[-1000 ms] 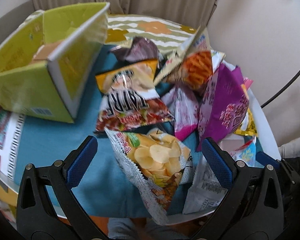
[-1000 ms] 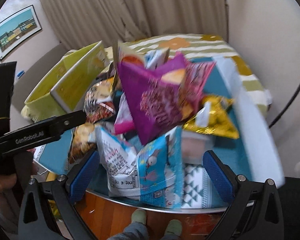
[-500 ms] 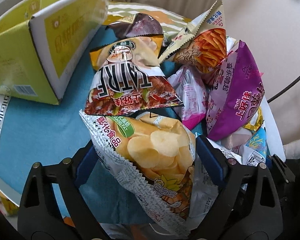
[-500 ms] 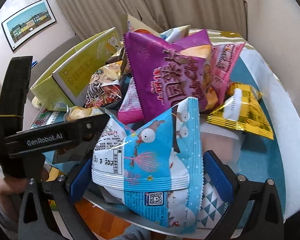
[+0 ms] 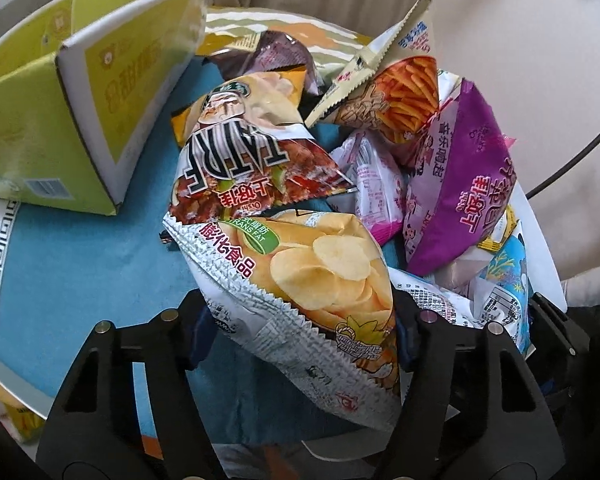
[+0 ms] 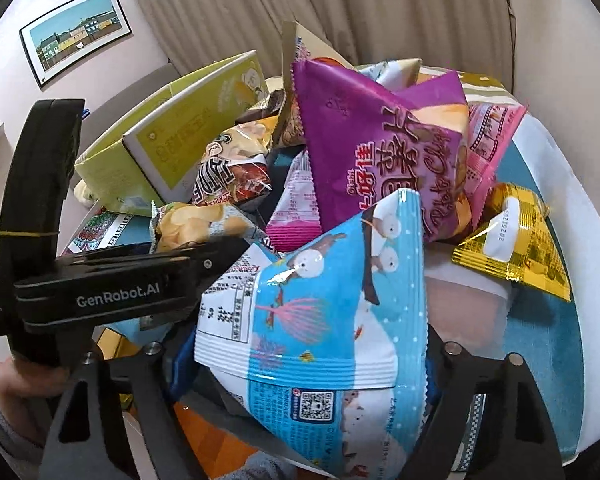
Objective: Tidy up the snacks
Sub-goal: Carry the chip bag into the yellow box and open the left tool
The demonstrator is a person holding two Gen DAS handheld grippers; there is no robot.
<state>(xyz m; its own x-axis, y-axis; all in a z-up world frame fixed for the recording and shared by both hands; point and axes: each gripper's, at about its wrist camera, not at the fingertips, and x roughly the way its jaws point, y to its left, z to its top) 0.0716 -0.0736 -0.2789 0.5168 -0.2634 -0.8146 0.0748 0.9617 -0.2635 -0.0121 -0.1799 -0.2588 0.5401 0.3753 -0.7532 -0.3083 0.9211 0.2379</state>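
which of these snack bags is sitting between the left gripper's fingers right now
The potato chip bag, silver-edged with yellow chips printed on it; the left gripper is closing on it. The other bags lie farther back in the pile.

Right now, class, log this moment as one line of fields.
left gripper: closing around silver potato-chip bag | right gripper: closing around blue snowman-print snack bag | yellow-green cardboard box: open, beside pile

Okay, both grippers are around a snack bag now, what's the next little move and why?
Probably let both finish closing before lifting. The left gripper is closing on the potato chip bag, and the right gripper on the blue snowman bag; both bags bulge between the jaws, while the green box stands open nearby.
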